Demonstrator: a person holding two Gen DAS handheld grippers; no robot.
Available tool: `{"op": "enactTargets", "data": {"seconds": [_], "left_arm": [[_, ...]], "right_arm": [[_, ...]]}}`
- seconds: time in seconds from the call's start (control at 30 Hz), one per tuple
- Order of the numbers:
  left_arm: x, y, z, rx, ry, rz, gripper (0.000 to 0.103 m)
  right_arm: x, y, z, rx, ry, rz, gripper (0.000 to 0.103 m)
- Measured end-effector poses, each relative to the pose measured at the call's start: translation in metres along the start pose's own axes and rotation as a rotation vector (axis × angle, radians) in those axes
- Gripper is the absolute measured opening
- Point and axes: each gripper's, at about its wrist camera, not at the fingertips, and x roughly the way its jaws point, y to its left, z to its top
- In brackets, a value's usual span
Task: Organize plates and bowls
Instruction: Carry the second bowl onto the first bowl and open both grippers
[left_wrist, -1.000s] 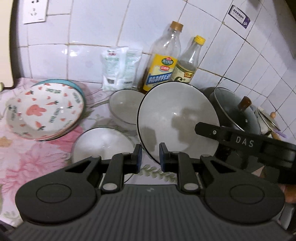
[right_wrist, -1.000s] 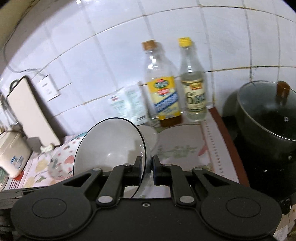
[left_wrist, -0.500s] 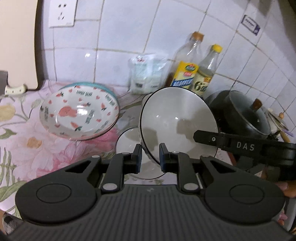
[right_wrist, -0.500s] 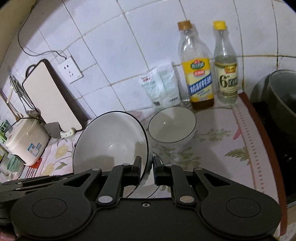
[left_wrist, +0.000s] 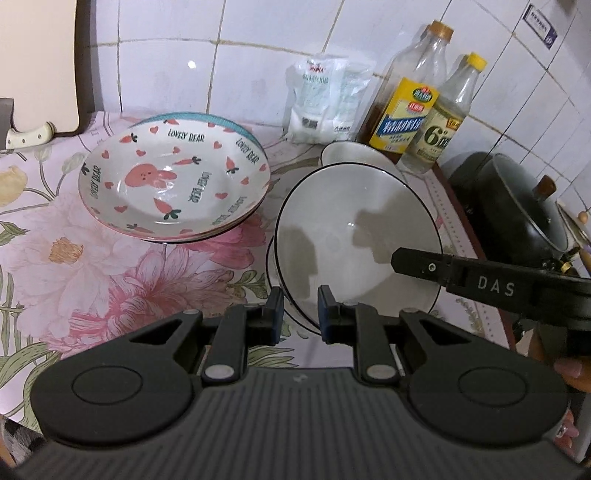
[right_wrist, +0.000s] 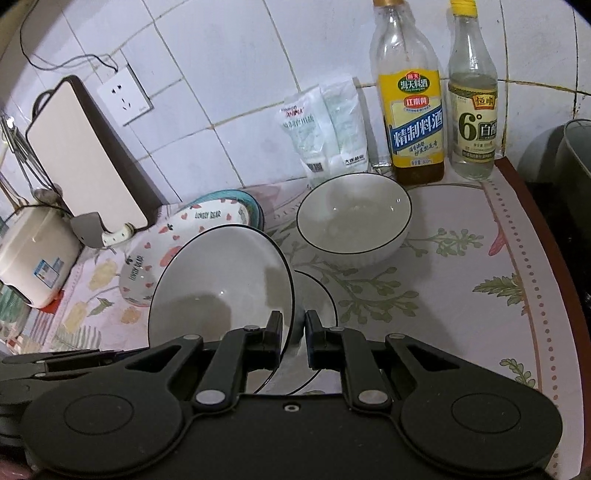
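Both grippers hold one large white bowl with a black rim (left_wrist: 354, 240), tilted above the counter; it also shows in the right wrist view (right_wrist: 221, 288). My left gripper (left_wrist: 300, 314) is shut on its near rim. My right gripper (right_wrist: 293, 332) is shut on its opposite rim and shows in the left wrist view as a black arm (left_wrist: 480, 280). Under the held bowl lies another white black-rimmed dish (right_wrist: 317, 295). A smaller white bowl (right_wrist: 354, 218) stands behind. A stack of rabbit-and-carrot plates (left_wrist: 173, 177) sits to the left.
Two bottles (right_wrist: 413, 110) and a white bag (right_wrist: 325, 133) stand against the tiled wall. A black pot with a glass lid (left_wrist: 517, 206) is on the right. A cutting board (right_wrist: 81, 155) leans at the left, beside a small rice cooker (right_wrist: 33, 254).
Both grippers have carried the large bowl left and lower, over the other white dish. Both views have shifted left, so the plate stack and cutting board show more.
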Motion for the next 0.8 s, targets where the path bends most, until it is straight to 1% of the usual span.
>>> {"op": "enactTargets", "data": {"seconds": [0.2, 0.27, 0.43, 0.57, 0.7, 0.73, 0.8], "left_arm": [[0.018, 0.004, -0.001, 0.007, 0.049, 0.01, 0.018], [0.022, 0.005, -0.001, 0.008, 0.058, 0.01, 0.018], [0.026, 0.01, -0.002, -0.008, 0.08, -0.031, 0.017], [0.027, 0.012, -0.001, -0.014, 0.072, -0.032, 0.018], [0.027, 0.013, 0.0, -0.013, 0.064, -0.042, 0.018], [0.027, 0.012, 0.0, -0.009, 0.064, -0.045, 0.018], [0.025, 0.013, 0.0, -0.009, 0.061, -0.045, 0.021]], "right_arm": [[0.013, 0.002, -0.002, -0.039, 0.015, -0.025, 0.017], [0.016, 0.007, -0.004, -0.066, 0.001, -0.046, 0.017], [0.016, 0.015, -0.01, -0.148, -0.04, -0.095, 0.017], [0.023, 0.014, -0.013, -0.174, -0.031, -0.111, 0.017], [0.027, 0.016, -0.017, -0.24, -0.057, -0.172, 0.024], [0.027, 0.016, -0.018, -0.254, -0.065, -0.176, 0.024], [0.025, 0.013, -0.019, -0.264, -0.077, -0.149, 0.025]]}}
